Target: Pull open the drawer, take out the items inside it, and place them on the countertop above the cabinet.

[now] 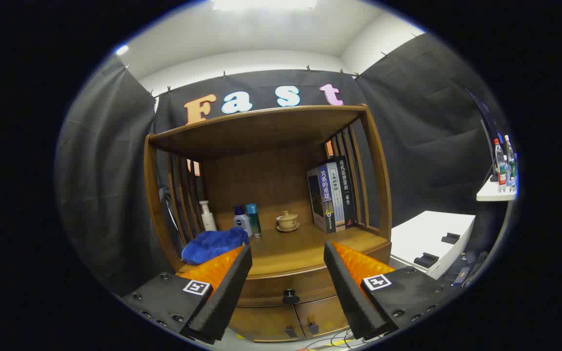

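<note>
Hovering in front of the wooden cabinet (266, 204), the gripper (288, 282) has its fingers spread wide and grasping nothing, with the drawer (286, 287) framed right between them at lower centre. And that drawer looks fully closed, its dark round knob (290, 296) sitting low between the two fingers, untouched, so by my read the task is right at the start: nothing pulled, nothing taken out, nothing placed. Everything is left to do, first closing the fingers on that knob and drawing it out, then lifting whatever is inside, which is hidden for now. Up on the countertop (291, 248), above the drawer in the middle of the frame, space is already partly taken: a blue cloth (214, 243) heaps at the left front, just beyond the left finger, with a white bottle (208, 216) behind it, a small white-and-blue bottle (242, 220) and a teal bottle (253, 219) side by side, a lidded teacup on a saucer (288, 221) near centre, and a row of upright books (332, 192) at the right against the slatted side. The open patch at the front centre and right looks like the fair landing spot. Below the drawer, two small cabinet doors (291, 321) with dark handles show at bottom centre, and what may be cables lie on the floor, though that low part is too distorted to be sure. A white box (432, 239) sits off at right, well apart.
</note>
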`<control>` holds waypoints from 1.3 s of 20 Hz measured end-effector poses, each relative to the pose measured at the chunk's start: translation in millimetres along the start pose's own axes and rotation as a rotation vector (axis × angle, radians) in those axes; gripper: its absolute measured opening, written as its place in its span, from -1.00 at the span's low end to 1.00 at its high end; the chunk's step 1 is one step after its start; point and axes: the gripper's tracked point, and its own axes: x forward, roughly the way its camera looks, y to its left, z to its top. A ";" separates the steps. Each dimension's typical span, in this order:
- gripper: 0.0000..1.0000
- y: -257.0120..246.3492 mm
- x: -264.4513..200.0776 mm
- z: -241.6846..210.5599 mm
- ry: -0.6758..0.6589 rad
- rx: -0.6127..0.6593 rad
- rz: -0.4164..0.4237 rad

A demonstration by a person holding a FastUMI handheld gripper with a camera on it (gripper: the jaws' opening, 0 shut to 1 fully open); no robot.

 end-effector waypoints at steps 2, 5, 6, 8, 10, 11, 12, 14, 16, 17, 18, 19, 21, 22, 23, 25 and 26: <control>0.96 0.8 -0.5 -0.8 0.003 0.001 0.002; 0.96 0.0 -0.5 -2.8 0.012 0.010 0.003; 0.96 -1.3 0.3 -2.2 0.013 0.010 -0.002; 0.96 -3.8 -0.1 -0.5 0.009 0.014 -0.008; 0.96 -4.9 0.2 1.1 0.003 0.024 -0.008; 0.96 -6.2 0.1 0.7 0.003 0.028 -0.008; 0.96 -7.2 -0.7 0.2 0.003 0.032 -0.009; 0.96 -8.1 0.5 -1.1 0.005 0.033 -0.009; 0.96 -8.0 1.8 -2.3 0.005 0.026 -0.008; 0.96 -7.6 2.2 -3.5 0.006 0.023 -0.007; 0.96 -6.6 3.3 -4.8 0.007 0.021 -0.003; 0.96 -5.1 4.0 -7.0 0.010 0.021 0.001; 0.96 -1.8 6.5 -12.0 0.011 0.021 0.016; 0.96 -0.6 8.2 -15.1 0.009 0.023 0.024; 0.96 -1.3 10.2 -21.4 0.010 0.025 0.029; 0.96 -6.4 17.5 -39.9 0.039 0.027 0.024; 0.96 -9.0 19.8 -52.7 0.065 0.023 0.024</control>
